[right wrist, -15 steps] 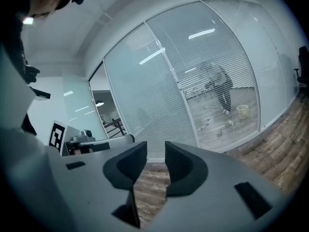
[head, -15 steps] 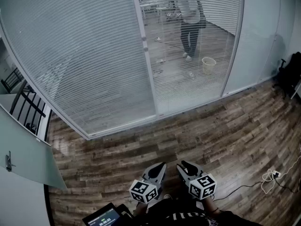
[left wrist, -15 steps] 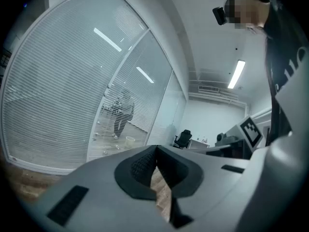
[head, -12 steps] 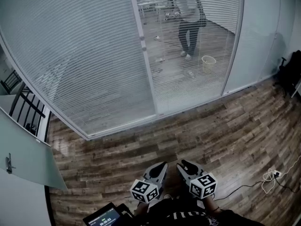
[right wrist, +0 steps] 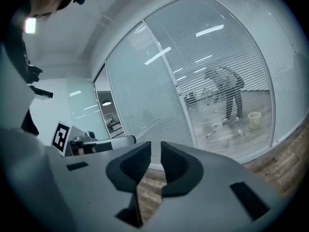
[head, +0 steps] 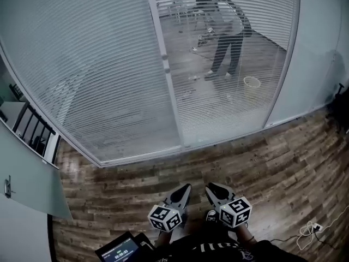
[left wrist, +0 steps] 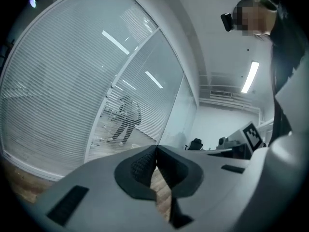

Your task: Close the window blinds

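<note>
White slatted blinds hang behind a glass wall ahead of me. The left panel's blinds look nearly opaque. Through the right panel's blinds I see the room beyond. A white post divides the panels and carries a small knob. Both grippers are held low near my body, well short of the glass. My left gripper is shut with nothing in it. My right gripper is open by a narrow gap, with nothing between its jaws.
A person bends over beyond the glass, near a pale bucket. Wood-plank floor lies between me and the wall. A cable trails at the lower right. A small screen sits at the bottom left, and a dark railing stands further left.
The head view has shifted slightly, so the glass wall sits a little more to the right. The person beyond the glass has bent further. Both grippers stay where they were.
</note>
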Demonstrator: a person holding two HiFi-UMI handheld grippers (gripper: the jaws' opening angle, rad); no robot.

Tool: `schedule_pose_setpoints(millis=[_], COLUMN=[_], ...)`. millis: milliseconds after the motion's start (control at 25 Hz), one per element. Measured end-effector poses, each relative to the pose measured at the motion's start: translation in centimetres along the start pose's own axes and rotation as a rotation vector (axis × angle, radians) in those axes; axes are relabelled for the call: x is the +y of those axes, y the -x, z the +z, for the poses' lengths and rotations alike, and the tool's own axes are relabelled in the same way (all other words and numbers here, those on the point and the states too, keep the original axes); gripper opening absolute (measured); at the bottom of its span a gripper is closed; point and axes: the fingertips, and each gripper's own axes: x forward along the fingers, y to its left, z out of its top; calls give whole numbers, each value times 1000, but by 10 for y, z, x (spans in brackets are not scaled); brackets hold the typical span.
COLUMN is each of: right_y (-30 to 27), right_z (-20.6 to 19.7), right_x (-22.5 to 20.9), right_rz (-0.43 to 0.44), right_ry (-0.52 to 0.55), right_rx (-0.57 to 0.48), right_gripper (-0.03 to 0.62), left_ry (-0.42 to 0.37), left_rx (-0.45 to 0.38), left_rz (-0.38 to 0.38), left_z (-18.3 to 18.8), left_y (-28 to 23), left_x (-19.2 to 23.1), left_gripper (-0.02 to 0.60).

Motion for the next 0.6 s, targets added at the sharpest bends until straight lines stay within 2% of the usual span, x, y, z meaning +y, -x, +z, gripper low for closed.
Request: schedule_pose_setpoints(millis=[160, 280, 440, 600], right_y=[-10, -19, -27, -42], right_z=[37, 44, 43, 41], right_x=[-64, -101, -115, -134], right_rz=[37, 65, 116, 131], right_ry=[14, 23, 2, -30], right_rx=[-11, 6, 18, 29], right_gripper=[60, 50, 40, 35], left_ry=[-12, -11, 0, -8], left_rx=[-35, -51, -58, -23], left_rz=[48, 93, 137, 174], left_z=[14, 15, 15, 16], left_y=[-66, -97, -104, -122], left_x=[6, 11, 16, 32], left_gripper=[5, 5, 5, 5])
